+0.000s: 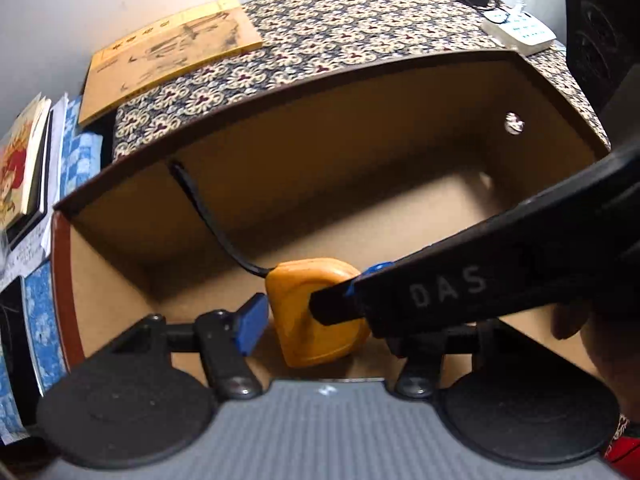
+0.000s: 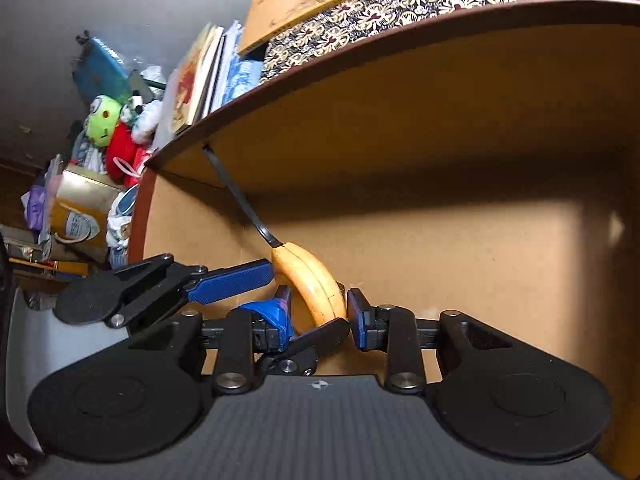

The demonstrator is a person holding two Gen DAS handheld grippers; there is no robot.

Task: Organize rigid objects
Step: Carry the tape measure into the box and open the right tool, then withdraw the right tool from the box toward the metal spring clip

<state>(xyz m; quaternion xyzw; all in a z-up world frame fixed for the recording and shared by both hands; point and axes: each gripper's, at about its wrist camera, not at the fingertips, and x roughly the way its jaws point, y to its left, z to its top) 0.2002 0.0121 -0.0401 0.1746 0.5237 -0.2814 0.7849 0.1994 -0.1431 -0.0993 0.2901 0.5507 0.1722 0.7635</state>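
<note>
Your orange thing sits on the floor of the brown box, low in the middle of the left wrist view. A black cord runs from it up to the box's back left corner.

Your right tongs are closed on the orange thing, with one blue pad pressed to each side of it. In the left wrist view, the right tongs come in from the right edge as a long black bar and lie across the thing.

Your left tongs are around the same thing. One blue pad is just beside its left side. The other pad is hidden behind the black bar, so you cannot tell if they grip it.

The box stands against a surface with a flower cloth on it. A yellow book lies on it at the upper left, and a white plug strip at the upper right. Soft toys are piled at the left of the right wrist view.
</note>
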